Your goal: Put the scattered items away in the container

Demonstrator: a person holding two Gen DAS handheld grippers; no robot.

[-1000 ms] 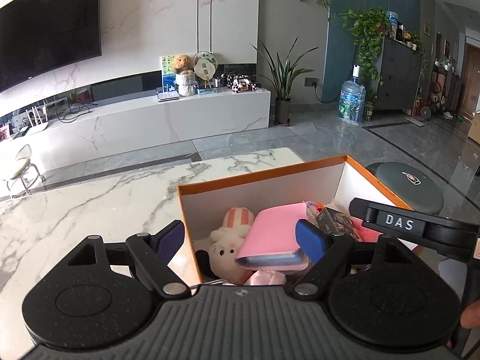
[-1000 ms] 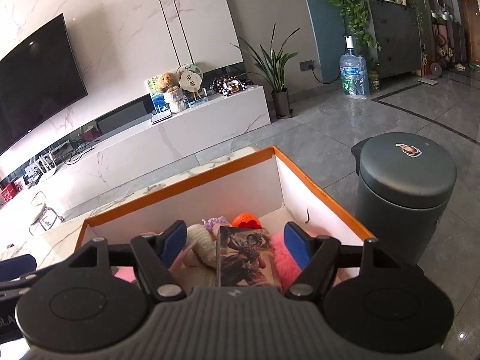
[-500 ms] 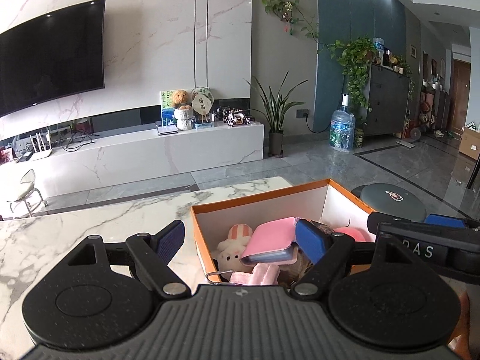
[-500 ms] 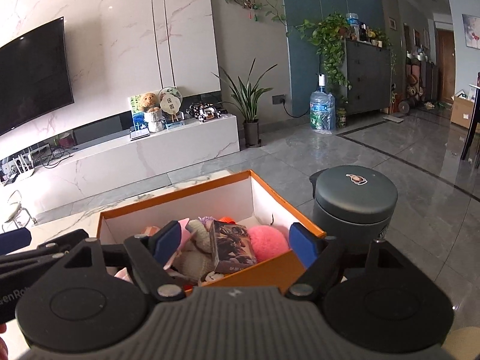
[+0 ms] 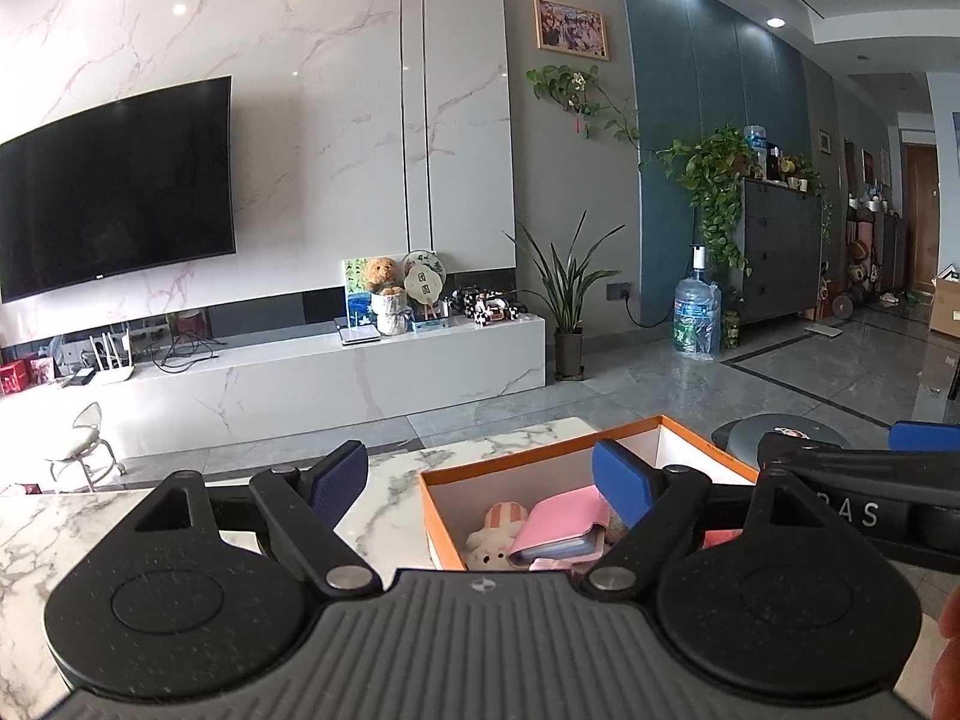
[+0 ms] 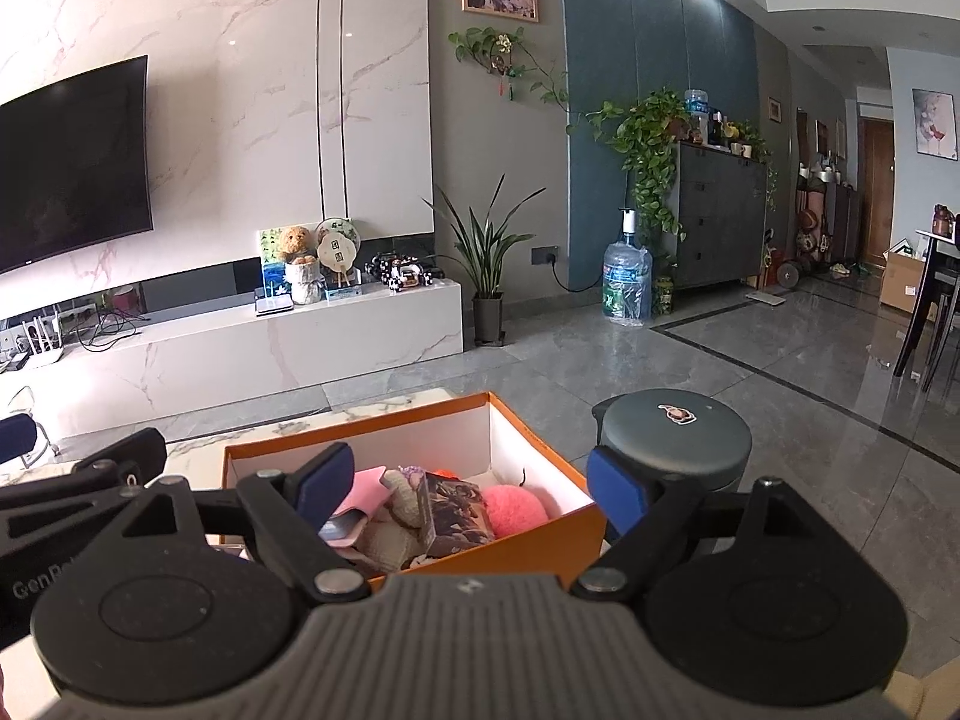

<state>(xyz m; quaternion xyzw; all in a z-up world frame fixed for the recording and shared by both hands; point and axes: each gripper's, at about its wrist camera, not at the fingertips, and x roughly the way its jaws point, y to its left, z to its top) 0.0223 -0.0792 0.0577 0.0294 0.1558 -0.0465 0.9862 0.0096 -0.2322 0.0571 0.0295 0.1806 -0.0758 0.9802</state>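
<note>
An orange box (image 5: 540,461) with white inner walls stands on the marble table (image 5: 108,516). Inside lie a pink card holder (image 5: 561,525) and a small white plush (image 5: 501,531). The right wrist view shows the same box (image 6: 540,534) holding a dark picture carton (image 6: 456,513), a pink pompom (image 6: 516,510) and knitted pieces (image 6: 399,519). My left gripper (image 5: 480,471) hangs open above the box's near left corner, holding nothing. My right gripper (image 6: 471,480) hovers above the box's near side, its jaws opening with nothing between them.
A grey round lidded bin (image 6: 675,438) stands on the floor just right of the box. Beyond the table are a white TV console (image 5: 360,372), a potted plant (image 5: 567,324) and a water bottle (image 5: 696,318). Grey tiled floor spreads to the right.
Both grippers have risen and drawn back from the box, so it looks smaller and lower. The right jaws stand wider than before. The items stay in the box.
</note>
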